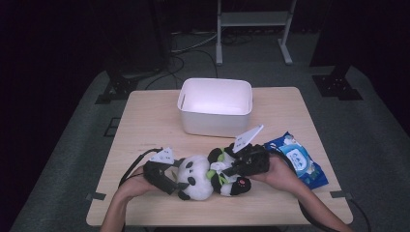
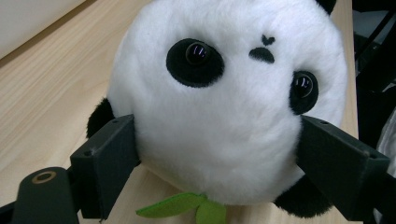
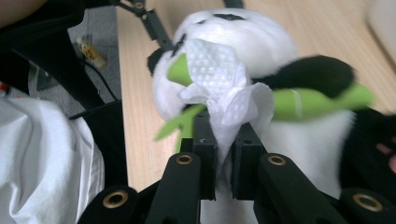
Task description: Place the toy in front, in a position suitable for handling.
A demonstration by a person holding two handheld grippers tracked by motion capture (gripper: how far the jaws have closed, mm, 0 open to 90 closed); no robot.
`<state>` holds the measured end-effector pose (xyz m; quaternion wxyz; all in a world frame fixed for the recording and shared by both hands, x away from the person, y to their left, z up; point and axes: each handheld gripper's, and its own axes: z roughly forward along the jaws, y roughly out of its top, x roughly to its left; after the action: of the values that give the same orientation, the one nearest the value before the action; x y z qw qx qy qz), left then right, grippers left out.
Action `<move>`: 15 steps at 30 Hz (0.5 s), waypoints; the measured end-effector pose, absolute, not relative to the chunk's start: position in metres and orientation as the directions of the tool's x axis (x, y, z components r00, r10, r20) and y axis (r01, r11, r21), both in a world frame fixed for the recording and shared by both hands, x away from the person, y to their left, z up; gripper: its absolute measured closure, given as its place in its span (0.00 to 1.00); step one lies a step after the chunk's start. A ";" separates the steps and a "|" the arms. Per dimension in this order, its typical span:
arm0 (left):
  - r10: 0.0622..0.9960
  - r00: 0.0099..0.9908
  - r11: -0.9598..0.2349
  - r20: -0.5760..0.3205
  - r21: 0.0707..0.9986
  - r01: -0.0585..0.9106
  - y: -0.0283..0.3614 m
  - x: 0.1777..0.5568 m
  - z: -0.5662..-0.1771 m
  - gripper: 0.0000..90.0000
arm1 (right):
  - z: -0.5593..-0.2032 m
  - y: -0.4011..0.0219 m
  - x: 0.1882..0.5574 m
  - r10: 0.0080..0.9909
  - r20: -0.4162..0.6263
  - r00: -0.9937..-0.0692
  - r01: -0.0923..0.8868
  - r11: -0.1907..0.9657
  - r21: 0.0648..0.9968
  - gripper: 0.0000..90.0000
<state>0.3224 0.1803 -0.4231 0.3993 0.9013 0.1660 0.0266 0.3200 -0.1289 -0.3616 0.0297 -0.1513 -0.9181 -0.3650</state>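
A black-and-white panda plush (image 1: 196, 178) lies on its side near the front edge of the wooden table (image 1: 145, 121), holding a green bamboo stalk (image 3: 317, 102). My left gripper (image 1: 176, 181) grips the panda's head (image 2: 224, 93), one jaw pressed into each side of it. My right gripper (image 1: 231, 170) is shut on a crumpled white wipe (image 3: 219, 79) and holds it against the panda's (image 3: 261, 42) front, by the green stalk. In the right gripper view (image 3: 224, 135) the wipe bulges out above the two closed jaws.
An empty white bin (image 1: 215, 108) stands at the back middle of the table. A blue pack of wipes (image 1: 297, 159) lies to the right, just behind my right hand. The person's white clothing (image 3: 42, 163) is close on the near side.
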 end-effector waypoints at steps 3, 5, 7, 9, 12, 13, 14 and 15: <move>0.317 0.945 -0.629 -0.079 0.728 0.272 0.180 0.322 -0.423 0.15 | -0.362 -0.122 0.317 0.245 0.145 -0.959 0.280 0.712 0.644 0.91; 0.317 0.945 -0.627 -0.079 0.730 0.271 0.180 0.322 -0.423 0.15 | -0.360 -0.124 0.320 0.260 0.142 -0.955 0.289 0.713 0.639 0.91; 0.313 0.947 -0.630 -0.077 0.729 0.268 0.180 0.322 -0.423 0.15 | -0.358 -0.128 0.324 0.282 0.134 -0.950 0.301 0.713 0.634 0.91; 0.312 0.947 -0.629 -0.076 0.731 0.266 0.180 0.322 -0.423 0.15 | -0.355 -0.132 0.329 0.299 0.130 -0.945 0.311 0.706 0.637 0.91; 0.311 0.948 -0.629 -0.070 0.732 0.261 0.180 0.321 -0.423 0.15 | -0.349 -0.135 0.339 0.334 0.121 -0.935 0.331 0.698 0.635 0.91; 0.310 0.948 -0.630 -0.070 0.732 0.260 0.180 0.321 -0.423 0.15 | -0.348 -0.135 0.343 0.337 0.115 -0.935 0.329 0.696 0.638 0.91; 0.309 0.948 -0.630 -0.069 0.732 0.259 0.179 0.321 -0.423 0.15 | -0.347 -0.134 0.346 0.339 0.109 -0.934 0.328 0.698 0.637 0.91; 0.309 0.949 -0.630 -0.069 0.732 0.258 0.179 0.321 -0.423 0.16 | -0.347 -0.133 0.349 0.338 0.106 -0.935 0.324 0.699 0.638 0.91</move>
<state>0.3206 0.1793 -0.4234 0.4003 0.9023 0.1570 0.0315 0.3489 -0.1329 -0.3467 -0.0095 -0.1796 -0.9215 -0.3441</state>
